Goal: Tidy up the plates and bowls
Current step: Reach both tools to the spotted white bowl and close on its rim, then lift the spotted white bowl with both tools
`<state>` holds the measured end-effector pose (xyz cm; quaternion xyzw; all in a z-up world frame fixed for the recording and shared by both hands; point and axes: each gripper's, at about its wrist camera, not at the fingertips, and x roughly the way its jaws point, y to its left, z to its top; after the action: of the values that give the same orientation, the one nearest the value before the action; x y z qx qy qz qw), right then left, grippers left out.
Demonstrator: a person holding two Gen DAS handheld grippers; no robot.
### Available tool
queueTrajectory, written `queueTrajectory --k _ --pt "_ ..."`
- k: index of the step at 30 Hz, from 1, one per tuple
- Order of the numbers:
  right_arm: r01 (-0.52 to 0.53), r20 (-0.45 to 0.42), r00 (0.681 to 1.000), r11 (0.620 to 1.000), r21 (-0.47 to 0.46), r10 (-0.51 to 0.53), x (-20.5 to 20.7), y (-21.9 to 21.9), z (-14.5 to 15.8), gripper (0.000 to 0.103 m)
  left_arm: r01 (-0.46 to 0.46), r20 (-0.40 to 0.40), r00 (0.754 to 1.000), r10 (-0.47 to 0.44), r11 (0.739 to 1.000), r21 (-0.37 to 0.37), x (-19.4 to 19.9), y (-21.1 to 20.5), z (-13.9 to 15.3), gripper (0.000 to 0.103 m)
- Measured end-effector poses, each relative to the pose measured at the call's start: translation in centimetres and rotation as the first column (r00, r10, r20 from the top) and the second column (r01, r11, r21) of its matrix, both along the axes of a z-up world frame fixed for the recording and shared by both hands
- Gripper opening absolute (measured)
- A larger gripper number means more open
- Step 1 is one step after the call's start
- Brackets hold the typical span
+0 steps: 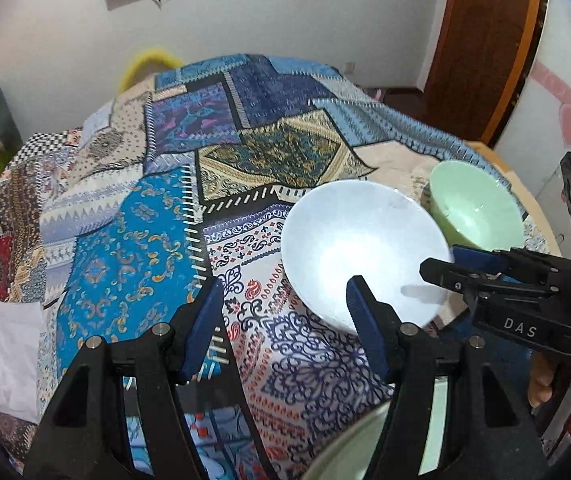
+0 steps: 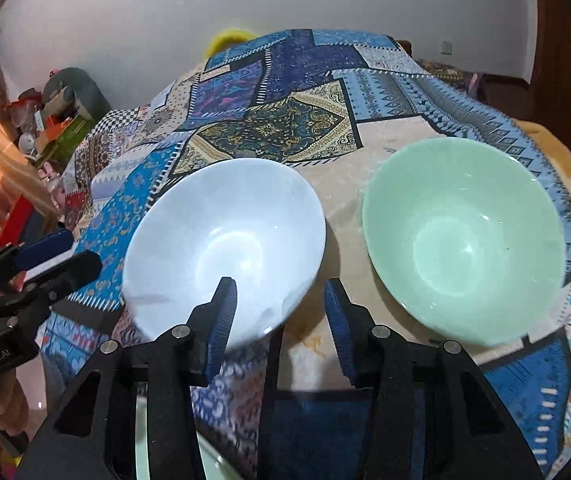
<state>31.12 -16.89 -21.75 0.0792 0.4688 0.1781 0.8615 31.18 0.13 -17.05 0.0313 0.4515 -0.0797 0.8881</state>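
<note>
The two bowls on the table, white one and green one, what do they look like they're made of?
White bowl: probably glazed ceramic or opal glass; smooth, glossy, bright highlight in its base. Green bowl: likely the same, with a milky, jade-like sheen. Glossy melamine can't be ruled out.

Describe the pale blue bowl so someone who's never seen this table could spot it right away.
Look at the table under the patchwork cloth. Two bowls sit side by side on its near part. The pale blue bowl is the left one; its neighbour, the green bowl, is mint coloured.
</note>
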Motion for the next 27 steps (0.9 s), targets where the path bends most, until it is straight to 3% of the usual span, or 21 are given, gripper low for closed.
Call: queueTrajectory --k 5,12,17,22,27 --pt "0.01 -0.057 0.998 0.998 0.061 -0.006 1.1 0.1 -1.1 0.034 -0.008 -0.05 0.999 0.009 1.0 0.021 2.3 0.0 -1.9 0.055" --pt "-0.013 -0.057 0.998 1.0 0.001 0.013 1.7 0.8 -1.2 0.026 0.007 -0.147 0.989 -0.012 0.999 -0.035 4.9 0.1 -4.2 0.047" --pt "-0.051 -0.065 0.997 0.999 -0.02 0.049 2.1 1.0 -1.7 0.022 0.009 -0.224 0.974 -0.02 0.999 -0.048 6.0 -0.4 -6.1 0.031" --pt "-0.062 -0.06 0.996 0.998 -0.02 0.061 1.9 1.4 -1.4 0.022 0.012 -0.231 0.973 -0.025 0.998 -0.058 6.0 -0.7 -6.5 0.015" --pt "-0.061 -0.072 0.996 0.998 0.008 0.061 1.3 1.3 -1.2 0.021 -0.01 -0.238 0.971 -0.001 0.999 -0.045 5.1 -0.6 -6.1 0.015"
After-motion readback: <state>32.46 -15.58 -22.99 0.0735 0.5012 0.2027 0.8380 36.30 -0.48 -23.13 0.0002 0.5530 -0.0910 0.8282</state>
